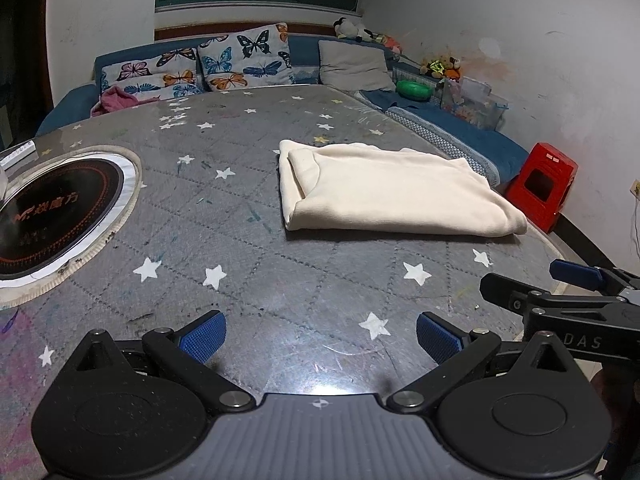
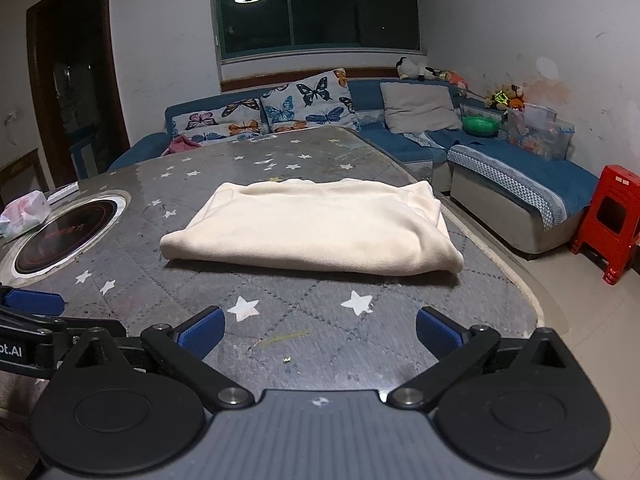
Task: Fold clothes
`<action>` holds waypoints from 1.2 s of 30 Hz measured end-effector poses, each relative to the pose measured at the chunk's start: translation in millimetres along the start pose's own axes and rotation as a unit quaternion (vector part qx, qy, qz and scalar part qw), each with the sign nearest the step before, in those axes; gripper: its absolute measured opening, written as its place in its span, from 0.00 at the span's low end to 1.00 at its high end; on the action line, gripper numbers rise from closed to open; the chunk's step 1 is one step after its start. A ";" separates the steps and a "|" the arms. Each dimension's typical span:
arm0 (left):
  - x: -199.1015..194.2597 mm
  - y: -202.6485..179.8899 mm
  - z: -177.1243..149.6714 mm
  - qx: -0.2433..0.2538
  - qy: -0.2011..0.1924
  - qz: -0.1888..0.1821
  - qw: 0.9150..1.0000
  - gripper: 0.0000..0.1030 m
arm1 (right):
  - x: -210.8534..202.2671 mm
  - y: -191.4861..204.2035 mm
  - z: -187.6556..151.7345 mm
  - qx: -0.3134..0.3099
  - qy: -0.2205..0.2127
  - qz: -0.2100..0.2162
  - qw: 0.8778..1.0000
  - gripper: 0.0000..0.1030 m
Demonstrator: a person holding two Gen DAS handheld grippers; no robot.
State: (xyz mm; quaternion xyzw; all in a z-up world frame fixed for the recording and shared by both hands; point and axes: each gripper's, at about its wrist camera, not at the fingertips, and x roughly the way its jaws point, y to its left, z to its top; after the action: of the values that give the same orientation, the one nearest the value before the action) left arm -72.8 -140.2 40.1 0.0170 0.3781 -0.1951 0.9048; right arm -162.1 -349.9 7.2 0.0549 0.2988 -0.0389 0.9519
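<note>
A cream garment (image 1: 392, 192) (image 2: 316, 228) lies folded into a thick rectangle on the grey star-patterned table cover (image 1: 248, 248) (image 2: 304, 312). My left gripper (image 1: 320, 336) hovers over the table's near edge, open, its blue pads (image 1: 204, 336) empty, well short of the garment, which lies ahead and to the right. My right gripper (image 2: 318, 332) is also open and empty, near the front edge with the garment straight ahead. In the left wrist view the right gripper's fingers (image 1: 576, 276) show at the right side. The left gripper's blue pad (image 2: 34, 302) appears at the left of the right wrist view.
A round black cooktop (image 1: 56, 216) (image 2: 68, 232) is set into the table at the left, with a tissue pack (image 2: 24, 216) beside it. Behind the table runs a blue corner sofa (image 2: 520, 176) with butterfly cushions (image 1: 244, 60). A red stool (image 1: 544, 184) (image 2: 608, 220) stands on the floor at the right.
</note>
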 end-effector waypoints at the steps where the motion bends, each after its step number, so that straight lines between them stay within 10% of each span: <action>1: -0.4 -0.3 -0.1 0.000 0.000 0.000 1.000 1.00 | 0.4 -0.5 -0.3 0.001 0.001 -0.001 1.000 1.00; 36: -19.4 -13.7 -10.2 0.018 -0.021 0.013 1.000 1.00 | -14.5 3.5 -4.3 0.005 -0.018 0.019 1.000 1.00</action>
State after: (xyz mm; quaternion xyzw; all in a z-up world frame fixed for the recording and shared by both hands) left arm -97.0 -144.4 47.8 0.0347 0.3554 -0.1902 0.9145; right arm -176.0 -345.3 12.3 0.0642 0.2803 -0.0237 0.9575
